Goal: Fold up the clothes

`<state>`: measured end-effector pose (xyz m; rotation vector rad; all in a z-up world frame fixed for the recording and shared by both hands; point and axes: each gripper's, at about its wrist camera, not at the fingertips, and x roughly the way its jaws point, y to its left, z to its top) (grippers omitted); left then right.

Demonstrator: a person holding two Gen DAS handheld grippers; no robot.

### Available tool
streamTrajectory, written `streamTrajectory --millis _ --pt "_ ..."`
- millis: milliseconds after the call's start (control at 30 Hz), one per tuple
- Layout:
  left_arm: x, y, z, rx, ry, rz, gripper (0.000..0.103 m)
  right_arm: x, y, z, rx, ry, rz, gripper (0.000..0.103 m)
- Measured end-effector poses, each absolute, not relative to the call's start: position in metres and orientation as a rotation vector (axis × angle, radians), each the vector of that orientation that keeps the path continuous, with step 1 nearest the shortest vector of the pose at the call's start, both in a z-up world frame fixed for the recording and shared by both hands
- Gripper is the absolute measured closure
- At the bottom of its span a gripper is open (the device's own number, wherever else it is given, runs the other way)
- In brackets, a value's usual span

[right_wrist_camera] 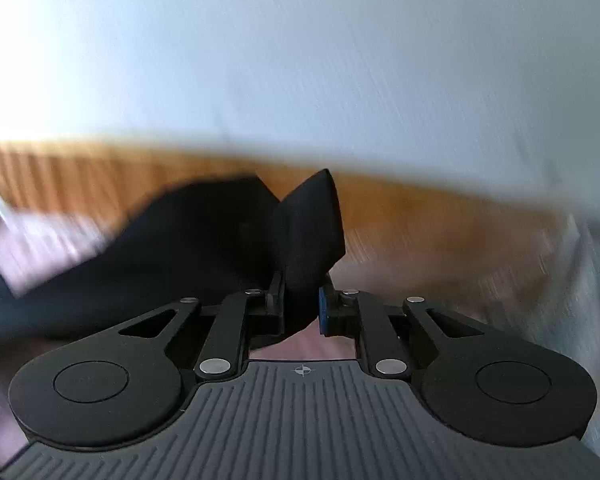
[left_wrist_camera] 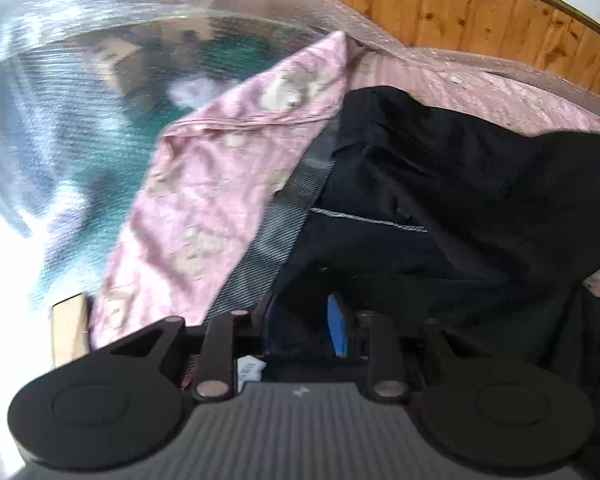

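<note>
My right gripper (right_wrist_camera: 302,304) pinches a corner of the black garment (right_wrist_camera: 204,232), which trails off to its left. My left gripper (left_wrist_camera: 306,320) is buried in the same dark cloth over the pink floral bedsheet (left_wrist_camera: 204,168); I cannot tell its jaw state, though cloth fills the gap.

We see home bedroom: pink floral bedsheet (left_wrist_camera: 204,184), knotty pine wood-panelled wall (left_wrist_camera: 460,12), clear bubble-wrap sheet (left_wrist_camera: 100,8) alongside.
</note>
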<state>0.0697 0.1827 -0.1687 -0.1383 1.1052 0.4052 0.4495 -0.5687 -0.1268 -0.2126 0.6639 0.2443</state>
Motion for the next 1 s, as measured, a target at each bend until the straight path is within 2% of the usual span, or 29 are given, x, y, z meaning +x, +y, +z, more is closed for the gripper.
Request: streamTrajectory --millis 33,67,100,167,200,233,300,433,667,700,733,767,800,833,867,900,933,967,1000 --pt "0.080 0.181 -0.175 -0.133 1.112 0.396 0.072 0.453 -0.581 -0.161 -0.213 0.751 0.197 0.057" --pt "0.091 0.180 -0.181 -0.128 1.118 0.389 0.070 0.455 -0.591 -0.196 -0.216 0.855 0.143 0.054" --pt "0.101 0.180 -0.185 -0.126 1.113 0.393 0.067 0.454 -0.600 -0.228 -0.216 0.959 0.075 0.060" --pt "0.122 0.187 -0.191 -0.134 1.083 0.429 0.054 0.433 -0.614 -0.252 -0.081 1.008 -0.009 0.061" --pt "0.136 0.191 -0.194 -0.154 1.061 0.450 0.043 0.423 -0.614 -0.254 -0.022 1.000 -0.015 0.055" --pt "0.151 0.197 -0.197 -0.173 1.038 0.474 0.033 0.415 -0.609 -0.252 0.022 0.984 -0.004 0.045" --pt "0.183 0.207 -0.208 -0.199 1.007 0.503 0.025 0.399 -0.598 -0.248 0.110 0.950 0.018 0.033" --pt "0.260 0.221 -0.239 -0.166 1.019 0.504 0.024 0.375 -0.577 -0.242 0.248 0.888 0.056 0.018" --pt "0.351 0.215 -0.274 -0.118 1.061 0.446 0.019 0.450 -0.558 -0.253 0.126 0.906 0.008 0.008" --pt "0.357 0.211 -0.278 -0.093 1.072 0.434 0.027 0.464 -0.557 -0.257 0.104 0.922 0.003 0.008" --pt "0.361 0.206 -0.280 -0.068 1.080 0.409 0.064 0.483 -0.556 -0.266 0.083 0.952 0.006 0.008" --pt "0.364 0.201 -0.279 -0.054 1.078 0.378 0.082 0.497 -0.553 -0.276 0.070 0.988 0.018 0.008" --pt "0.367 0.197 -0.276 -0.042 1.072 0.346 0.097 0.507 -0.548 -0.286 0.051 1.026 0.042 0.010" --pt "0.369 0.196 -0.271 -0.030 1.052 0.348 0.098 0.516 -0.543 -0.296 0.026 1.066 0.072 0.012" --pt "0.372 0.196 -0.266 -0.017 1.028 0.357 0.098 0.522 -0.536 -0.300 -0.009 1.071 0.104 0.018" --pt "0.375 0.201 -0.258 -0.028 1.018 0.365 0.098 0.525 -0.530 -0.299 -0.050 1.053 0.136 0.040" --pt "0.378 0.208 -0.248 -0.055 0.975 0.389 0.098 0.532 -0.526 -0.295 -0.065 1.042 0.149 0.083" --pt "0.380 0.216 -0.238 -0.089 0.918 0.420 0.098 0.538 -0.523 -0.289 -0.088 1.024 0.137 0.101" --pt "0.381 0.224 -0.228 -0.116 0.867 0.466 0.098 0.543 -0.520 -0.283 -0.127 0.999 0.118 0.101"
